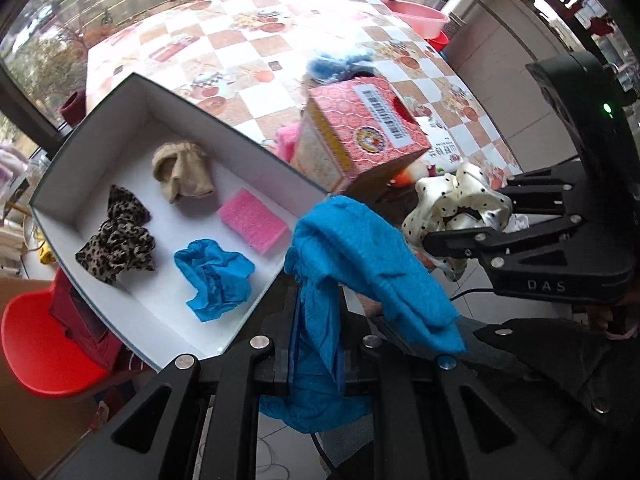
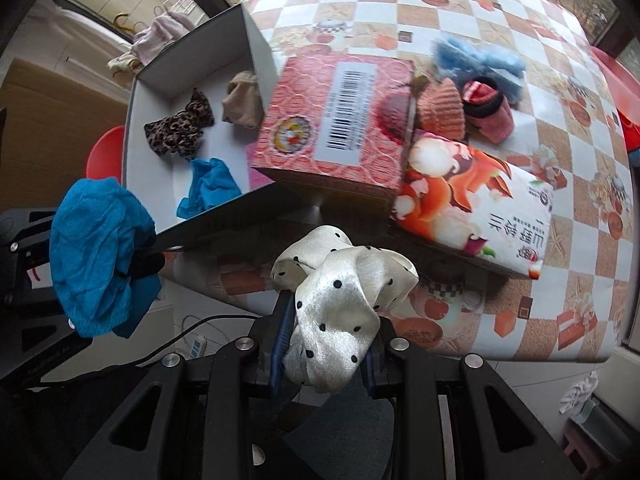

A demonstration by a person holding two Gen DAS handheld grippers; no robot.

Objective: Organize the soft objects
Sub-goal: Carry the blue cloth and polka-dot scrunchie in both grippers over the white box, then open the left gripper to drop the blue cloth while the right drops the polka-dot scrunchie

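Both grippers were loaded. The left gripper [image 1: 316, 364] had its jaws pressed tight on a blue cloth [image 1: 360, 256], which draped up and over the fingers and hung in folds on both sides; seen from the right wrist cam the same blue cloth [image 2: 100, 256] was bunched at the tool's tip, over bare floor just off the table edge. The right gripper [image 2: 324, 356] was pinching a cream polka-dot scrunchie [image 2: 340, 300], jaws closed on the fabric w/ a small gap, loop puffing out above the pads. The white box [image 1: 120, 92] sat on the checked tablecloth [image 1: 248, 40], open top up, its long axis running from the near corner away toward the window. It already held a leopard scrunchie [image 1: 120, 244], a beige sock [image 1: 182, 172], a pink sponge [image 1: 254, 220] and a crumpled blue glove [image 1: 214, 276]. From the left gripper the box lay ahead and to the left, its near corner just beside the cloth; the left hand was clearly the nearer. From the right gripper the box lay up-left, partly behind a red carton [image 2: 340, 128] and beside a tissue pack [image 2: 476, 208]. Judgement: left should drop first, into the free strip near the corner, right after. More soft items, incl. a fluffy blue one [image 2: 476, 56], waited on the table beyond the carton.
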